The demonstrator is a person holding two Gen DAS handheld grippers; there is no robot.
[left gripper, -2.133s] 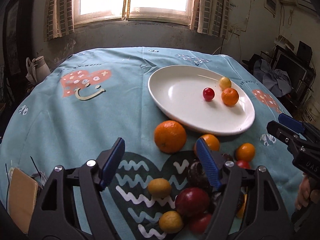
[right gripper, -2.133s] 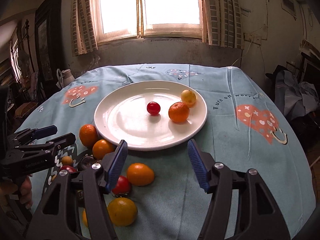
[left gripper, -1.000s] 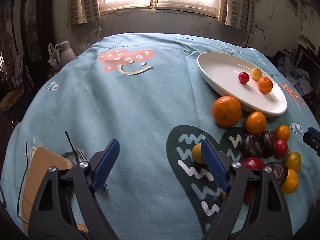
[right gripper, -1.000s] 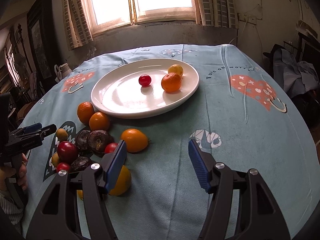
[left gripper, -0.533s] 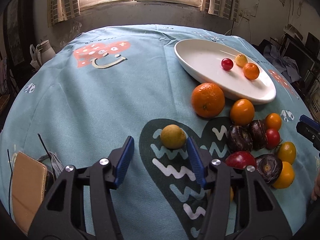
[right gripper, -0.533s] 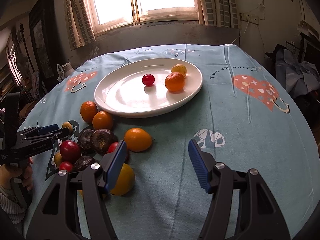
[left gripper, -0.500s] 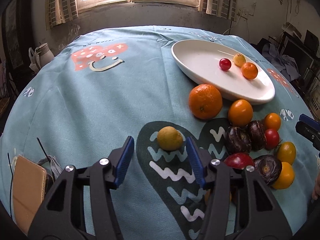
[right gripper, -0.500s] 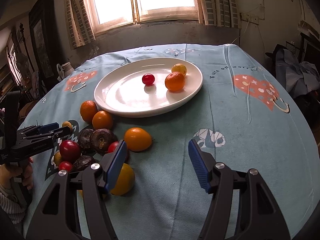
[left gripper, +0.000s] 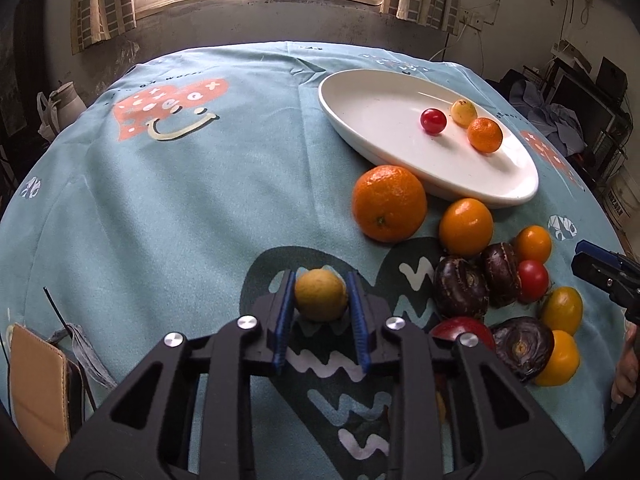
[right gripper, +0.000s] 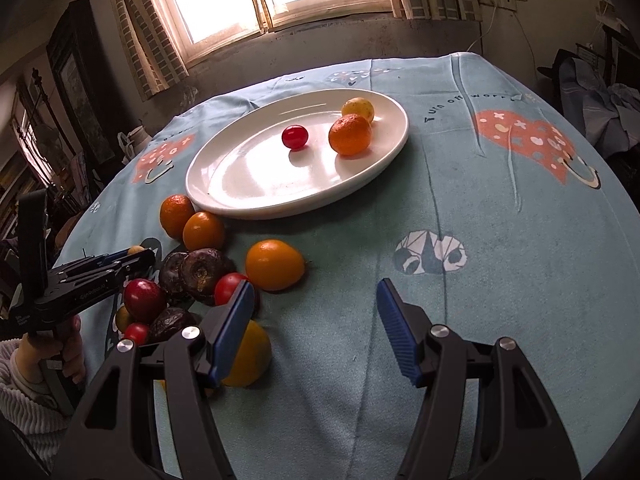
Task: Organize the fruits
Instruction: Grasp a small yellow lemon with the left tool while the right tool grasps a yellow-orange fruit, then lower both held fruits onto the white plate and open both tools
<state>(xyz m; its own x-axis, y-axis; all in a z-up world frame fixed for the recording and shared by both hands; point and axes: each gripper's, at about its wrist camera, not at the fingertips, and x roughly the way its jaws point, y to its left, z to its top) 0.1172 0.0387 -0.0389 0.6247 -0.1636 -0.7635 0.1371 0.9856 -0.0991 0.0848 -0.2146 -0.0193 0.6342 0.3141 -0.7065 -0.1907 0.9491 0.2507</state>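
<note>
The left gripper [left gripper: 321,285] is closed on a small yellow fruit [left gripper: 321,295], its blue pads [left gripper: 285,312] pressed against both sides of the fruit, which sits low over the dark heart print of the blue tablecloth [left gripper: 180,208] covering the counter. Half a second ago those pads stood apart with the fruit lying free beyond them; now they pinch it.

The right gripper [right gripper: 314,322] hangs open over bare cloth, much as it did before, holding nothing.

To the right of the held fruit lies the loose pile: one large orange [left gripper: 389,202], one smaller orange [left gripper: 466,226], three dark purple fruits [left gripper: 460,288], one red plum-like fruit [left gripper: 460,326], one red cherry tomato [left gripper: 532,280] and three orange-yellow ones [left gripper: 562,310]. The right wrist view shows one more small red tomato [right gripper: 136,332] and a small yellow fruit at the pile's near edge.

The large orange touches the rim of the white plate [left gripper: 376,108], which lies beyond the pile. The plate holds three pieces: one red cherry tomato [left gripper: 433,121], one small yellow fruit [left gripper: 463,113] and one small orange [left gripper: 485,140], unchanged from earlier.

A tan wallet-like item [left gripper: 34,392] lies at the counter's left edge.
</note>
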